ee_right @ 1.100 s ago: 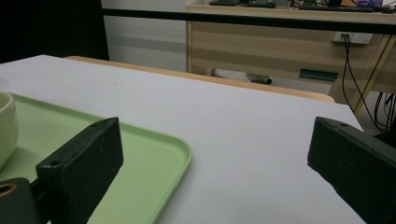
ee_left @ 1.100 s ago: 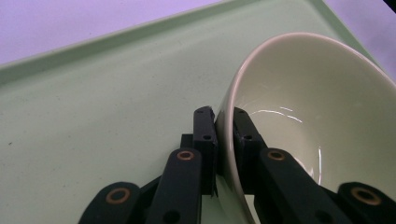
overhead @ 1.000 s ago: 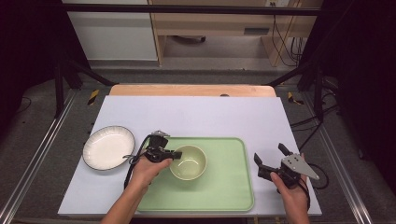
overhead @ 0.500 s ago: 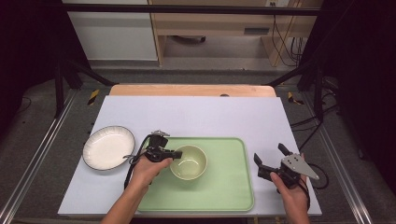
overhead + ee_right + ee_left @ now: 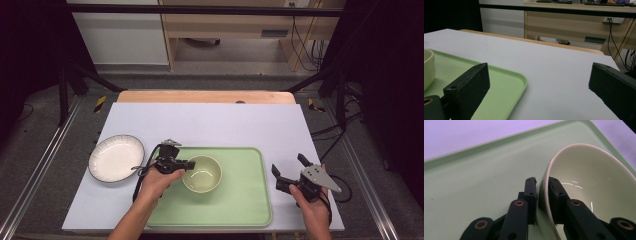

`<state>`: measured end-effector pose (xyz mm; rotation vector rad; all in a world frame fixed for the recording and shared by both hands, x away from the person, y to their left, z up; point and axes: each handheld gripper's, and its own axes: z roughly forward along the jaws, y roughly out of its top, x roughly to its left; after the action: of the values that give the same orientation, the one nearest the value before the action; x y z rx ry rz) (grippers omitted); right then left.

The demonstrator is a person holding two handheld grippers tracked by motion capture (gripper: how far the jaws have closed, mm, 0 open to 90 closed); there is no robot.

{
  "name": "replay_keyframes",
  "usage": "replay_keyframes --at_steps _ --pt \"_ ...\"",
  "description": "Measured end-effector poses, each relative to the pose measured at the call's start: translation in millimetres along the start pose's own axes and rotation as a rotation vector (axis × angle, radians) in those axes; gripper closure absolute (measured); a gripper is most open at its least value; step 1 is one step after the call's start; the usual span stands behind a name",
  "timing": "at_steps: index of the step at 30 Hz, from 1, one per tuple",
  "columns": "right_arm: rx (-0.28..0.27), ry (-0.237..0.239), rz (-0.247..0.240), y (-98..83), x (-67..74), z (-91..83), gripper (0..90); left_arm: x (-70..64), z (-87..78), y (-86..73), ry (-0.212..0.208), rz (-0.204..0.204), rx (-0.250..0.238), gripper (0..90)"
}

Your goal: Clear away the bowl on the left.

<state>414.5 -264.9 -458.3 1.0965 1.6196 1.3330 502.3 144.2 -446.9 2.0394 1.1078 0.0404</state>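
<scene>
Straddling the near-left rim of the pale yellow-green bowl point(image 5: 584, 190), the left gripper point(image 5: 541, 182) has one black jaw outside the wall and one inside it, and its jaws have just been easing apart a little; in the left gripper view a thin slit shows between the outer jaw and the wall, so the pinch looks slackened rather than firm, though the rim is between the pads and at least the inner one seems to touch. The bowl point(image 5: 201, 173) sits upright and empty on the green tray point(image 5: 250, 210), left of the tray's middle, just where it sat in the high view a second ago, and both hands are placed as they were then. That loosening, with the bowl resting flat on the tray, reads as a letting-go after a placement; the step looks nearly complete, needing only a wider opening and a clean lift clear of the rim. The white plate point(image 5: 116, 158) lies on the table to the tray's left, well apart. The right gripper point(image 5: 292, 172) hangs wide open and empty beside the tray's right edge.
</scene>
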Motion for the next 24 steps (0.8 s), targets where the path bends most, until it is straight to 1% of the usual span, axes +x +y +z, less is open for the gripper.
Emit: replay_keyframes --at_steps 1,2,3,4,5,7,8,11,13,16,17,18,19,21,24 --pt "0.0 0.0 0.001 0.0 0.2 0.0 3.6 -0.9 -0.4 0.0 0.013 0.005 -0.003 74.7" --pt "0.0 0.0 0.001 0.0 0.2 0.0 3.6 -1.3 -0.7 0.2 0.016 0.013 -0.005 74.7" --pt "0.001 0.0 0.002 0.1 0.4 0.1 3.6 -2.6 -1.6 0.0 0.026 0.005 -0.003 74.0" --pt "0.001 0.001 0.001 0.1 0.4 0.3 3.7 -3.2 -2.1 0.3 0.027 0.011 0.002 72.7" --pt "0.001 0.001 0.0 0.1 0.6 0.2 3.7 -4.2 -2.0 0.7 0.031 0.018 -0.001 70.4" --pt "0.003 0.0 0.0 0.4 1.0 -0.4 3.6 -6.2 -2.9 1.2 0.053 0.036 -0.01 66.4" --pt "0.0 0.0 0.0 0.5 1.1 -0.6 3.6 -6.9 -3.6 1.4 0.058 0.038 -0.015 63.4" --pt "0.001 0.0 -0.003 0.3 1.0 -0.7 3.7 -10.1 -6.0 1.8 0.103 0.067 -0.037 55.6" --pt "0.004 0.0 0.0 0.2 1.3 -0.8 3.6 -11.4 -8.2 2.1 0.098 0.073 -0.057 49.9" --pt "0.002 0.0 -0.003 0.5 1.7 -0.9 3.6 -13.6 -11.4 2.2 0.106 0.084 -0.09 43.9" --pt "-0.001 0.001 -0.002 0.7 2.0 -1.0 3.6 -13.7 -12.6 2.4 0.109 0.086 -0.094 40.8" --pt "-0.001 0.001 -0.002 0.7 2.0 -1.0 3.6 -13.7 -13.5 2.5 0.107 0.085 -0.101 40.8" --pt "-0.001 0.001 -0.003 0.7 2.1 -1.0 3.6 -13.9 -14.7 2.6 0.102 0.085 -0.108 38.3" --pt "-0.001 0.001 -0.002 0.7 2.1 -1.0 3.6 -13.8 -16.9 2.5 0.101 0.093 -0.124 36.8" --pt "-0.001 0.001 -0.002 0.6 2.0 -0.9 3.6 -13.5 -20.2 2.1 0.096 0.115 -0.142 31.7"
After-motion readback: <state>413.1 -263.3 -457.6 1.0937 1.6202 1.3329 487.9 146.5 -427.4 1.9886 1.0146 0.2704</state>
